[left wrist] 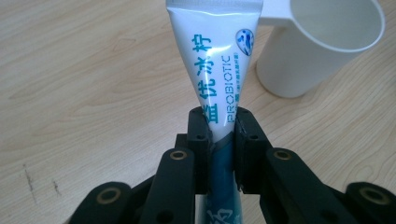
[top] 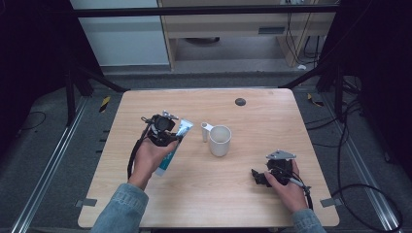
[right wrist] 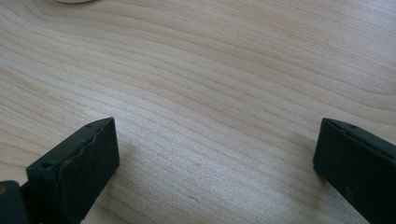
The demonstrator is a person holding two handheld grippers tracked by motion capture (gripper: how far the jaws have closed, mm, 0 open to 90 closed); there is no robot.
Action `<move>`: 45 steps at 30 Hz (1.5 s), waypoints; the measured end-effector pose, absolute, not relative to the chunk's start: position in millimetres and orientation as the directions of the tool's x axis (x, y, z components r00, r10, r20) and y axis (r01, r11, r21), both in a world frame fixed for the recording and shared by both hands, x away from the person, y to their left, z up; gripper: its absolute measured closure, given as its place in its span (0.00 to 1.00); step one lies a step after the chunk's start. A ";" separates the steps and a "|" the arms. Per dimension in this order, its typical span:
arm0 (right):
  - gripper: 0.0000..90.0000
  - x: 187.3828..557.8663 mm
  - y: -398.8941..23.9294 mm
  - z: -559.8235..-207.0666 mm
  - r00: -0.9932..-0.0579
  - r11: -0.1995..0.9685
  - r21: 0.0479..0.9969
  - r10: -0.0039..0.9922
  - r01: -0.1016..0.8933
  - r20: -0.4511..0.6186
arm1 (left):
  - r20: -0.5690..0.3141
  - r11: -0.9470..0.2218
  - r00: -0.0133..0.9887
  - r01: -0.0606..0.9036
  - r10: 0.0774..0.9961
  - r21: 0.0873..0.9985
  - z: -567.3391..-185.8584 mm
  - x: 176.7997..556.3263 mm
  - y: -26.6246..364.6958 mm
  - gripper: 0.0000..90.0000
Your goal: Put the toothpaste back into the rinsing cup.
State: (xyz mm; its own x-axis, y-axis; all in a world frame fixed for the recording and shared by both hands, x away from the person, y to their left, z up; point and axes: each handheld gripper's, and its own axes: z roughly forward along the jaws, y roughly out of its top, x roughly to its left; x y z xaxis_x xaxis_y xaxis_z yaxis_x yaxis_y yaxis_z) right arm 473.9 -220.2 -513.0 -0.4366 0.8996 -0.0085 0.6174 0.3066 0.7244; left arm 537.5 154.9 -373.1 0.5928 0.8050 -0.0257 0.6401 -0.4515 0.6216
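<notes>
Toothpaste, in a white-and-teal soft plastic tube (left wrist: 212, 60), sat clamped across its middle by the left tongs (left wrist: 219, 126), left of centre in the high view, its crimped end aimed at the white plastic cup (top: 220, 140) just beside it. Pickup looked done; getting the tube into the cup seemingly remained. Lower right, the right tongs (right wrist: 215, 163) rested wide apart and empty on the pale wooden worktop (top: 204, 194).

The high view looks forward and down over the whole table (top: 252, 194). The left gripper view sits close, facing a tube (left wrist: 212, 60) with the cup (left wrist: 322, 44) at two o'clock; both appear from above. The right gripper view skims bare wood.
</notes>
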 end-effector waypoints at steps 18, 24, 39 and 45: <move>0.01 473.3 -220.3 -511.9 -0.440 0.296 0.721 0.898 0.627 0.014 | -0.022 -0.470 0.634 0.596 0.773 0.650 -364.4 537.4 130.6 0.87; 0.01 473.4 -220.8 -512.1 -0.445 0.300 0.722 0.895 0.624 0.013 | -0.018 -0.470 0.633 0.592 0.774 0.655 -358.8 539.9 125.8 0.87; 0.01 473.4 -220.8 -512.1 -0.445 0.301 0.721 0.895 0.624 0.012 | -0.021 -0.438 0.644 0.544 0.765 0.715 -344.9 536.4 106.9 0.87; 0.01 474.1 -222.3 -513.0 -0.458 0.321 0.725 0.889 0.609 -0.009 | -0.058 -0.398 0.645 0.538 0.762 0.743 -340.0 535.8 103.6 0.87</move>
